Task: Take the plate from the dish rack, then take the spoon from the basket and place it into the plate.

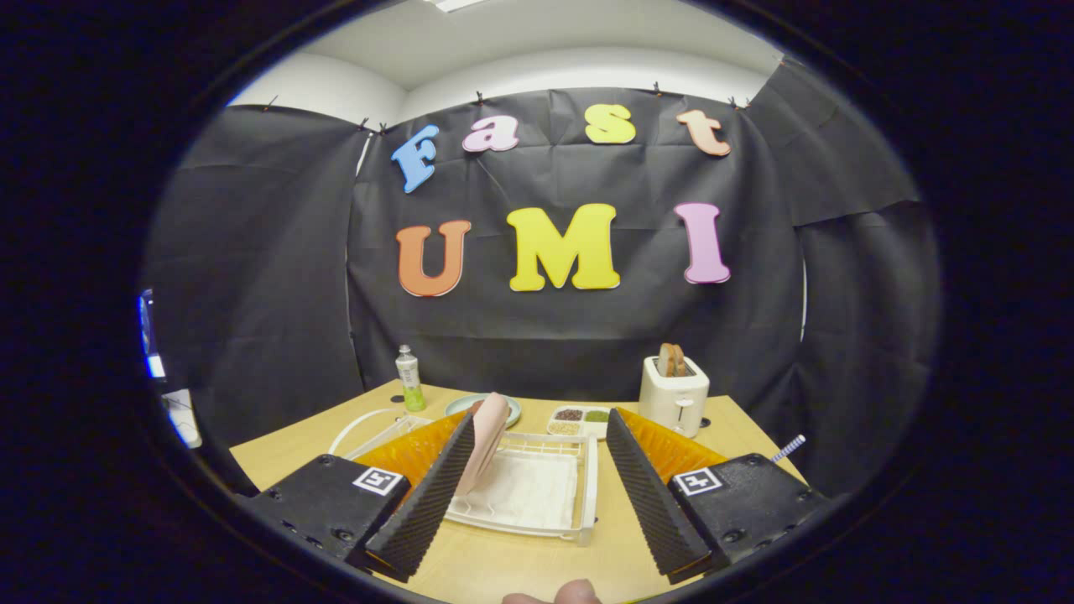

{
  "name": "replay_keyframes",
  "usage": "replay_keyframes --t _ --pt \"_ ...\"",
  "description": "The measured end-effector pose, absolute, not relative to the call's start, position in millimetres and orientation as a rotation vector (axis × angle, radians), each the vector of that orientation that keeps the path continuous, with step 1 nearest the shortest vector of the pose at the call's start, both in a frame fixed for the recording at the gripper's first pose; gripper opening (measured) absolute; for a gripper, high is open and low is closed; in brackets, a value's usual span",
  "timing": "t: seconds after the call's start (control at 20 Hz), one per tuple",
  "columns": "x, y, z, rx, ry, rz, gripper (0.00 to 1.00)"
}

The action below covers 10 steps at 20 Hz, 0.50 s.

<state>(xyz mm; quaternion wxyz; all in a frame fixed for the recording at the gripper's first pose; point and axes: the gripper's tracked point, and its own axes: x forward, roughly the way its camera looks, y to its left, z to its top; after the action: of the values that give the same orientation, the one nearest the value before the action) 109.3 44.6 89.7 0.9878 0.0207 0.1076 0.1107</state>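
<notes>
A pink plate [485,443] stands on edge at the left side of the white dish rack [545,524] on the wooden table. My gripper [533,482] hovers above the rack's near side, open wide, with nothing between its fingers. The left finger [426,497] overlaps the plate's lower left part; the right finger [648,486] is off past the rack's right side. A white basket [373,429] lies partly hidden behind the left finger; I cannot make out a spoon in it.
Beyond the rack stand a green bottle [409,379], a teal plate [466,405], a small tray of seeds [579,419] and a white toaster [674,394] holding toast. A striped straw [789,449] pokes up at the right. A fingertip [575,592] shows at the near edge.
</notes>
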Motion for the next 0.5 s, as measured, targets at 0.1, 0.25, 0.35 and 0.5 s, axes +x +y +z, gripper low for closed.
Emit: replay_keyframes --t 0.1,0.25,0.35,0.5 --pt "127.1 61.2 106.1 0.020 0.270 0.276 1.00" --pt "156.0 78.4 114.1 -0.014 0.349 0.288 1.00" --pt "173.7 90.0 109.9 -0.046 0.409 0.284 1.00" --pt "196.3 107.1 95.5 -0.019 0.533 0.286 1.00"
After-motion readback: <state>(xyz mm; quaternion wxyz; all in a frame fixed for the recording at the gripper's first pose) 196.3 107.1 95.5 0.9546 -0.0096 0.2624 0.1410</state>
